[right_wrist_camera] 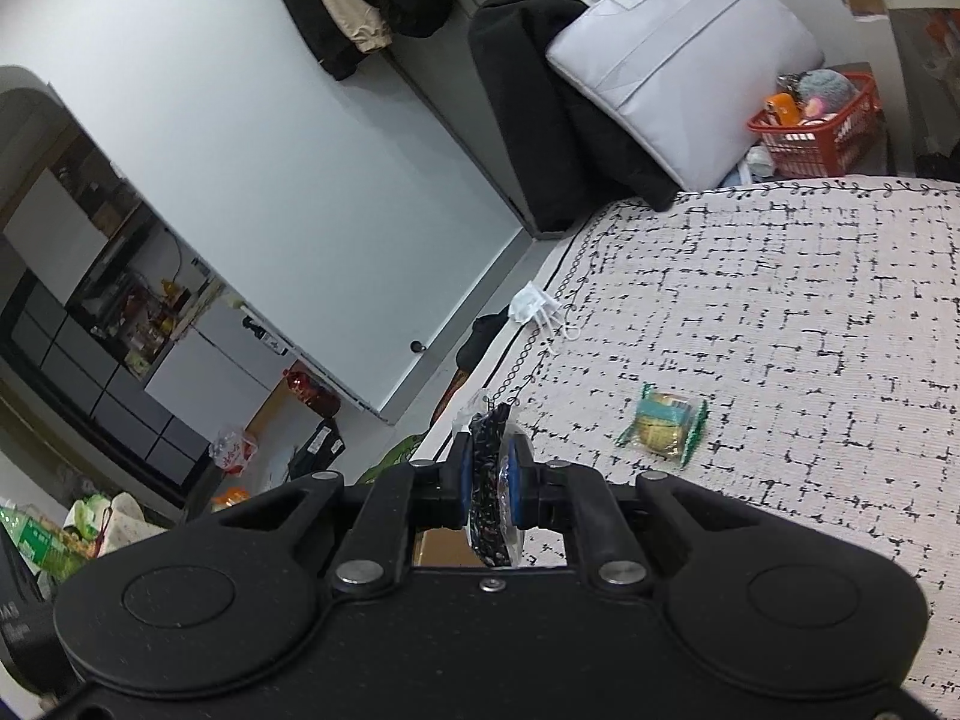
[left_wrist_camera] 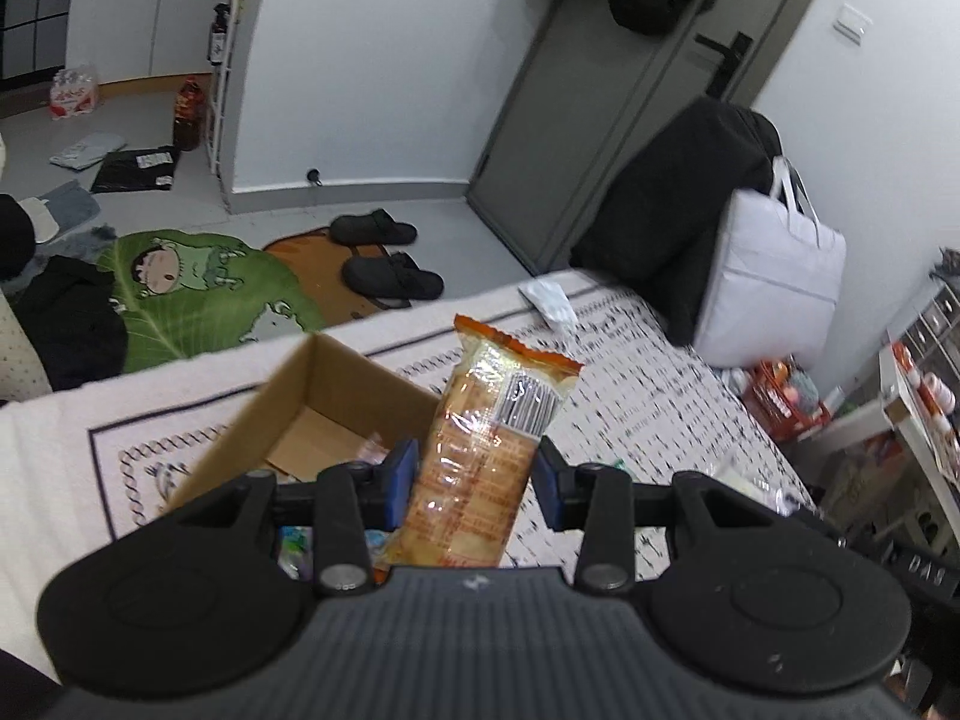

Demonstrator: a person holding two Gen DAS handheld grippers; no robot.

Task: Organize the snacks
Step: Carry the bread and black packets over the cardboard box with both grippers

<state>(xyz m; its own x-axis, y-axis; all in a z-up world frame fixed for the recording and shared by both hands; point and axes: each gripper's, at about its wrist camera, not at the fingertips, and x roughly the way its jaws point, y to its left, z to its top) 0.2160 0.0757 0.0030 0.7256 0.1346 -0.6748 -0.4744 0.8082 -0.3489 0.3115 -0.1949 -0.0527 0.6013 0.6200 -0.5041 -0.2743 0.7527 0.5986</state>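
Note:
My left gripper (left_wrist_camera: 474, 483) is shut on an orange cracker packet (left_wrist_camera: 486, 450) that stands upright between its blue pads, above the right side of an open cardboard box (left_wrist_camera: 312, 414) on the patterned bed cover. A few wrapped snacks show at the box's bottom. In the right wrist view my right gripper (right_wrist_camera: 491, 480) is shut on a thin dark speckled snack in a clear wrapper (right_wrist_camera: 487, 480), held edge-on above the bed. A small green-wrapped snack (right_wrist_camera: 663, 426) lies on the cover to the right of it, apart from the gripper.
A white face mask (right_wrist_camera: 534, 309) lies near the bed's far edge. A black coat (left_wrist_camera: 678, 210) and a white bag (left_wrist_camera: 774, 276) rest at the bed's end. Slippers (left_wrist_camera: 384, 270) and a green rug (left_wrist_camera: 198, 294) are on the floor. A red basket (right_wrist_camera: 822, 126) stands beyond the bed.

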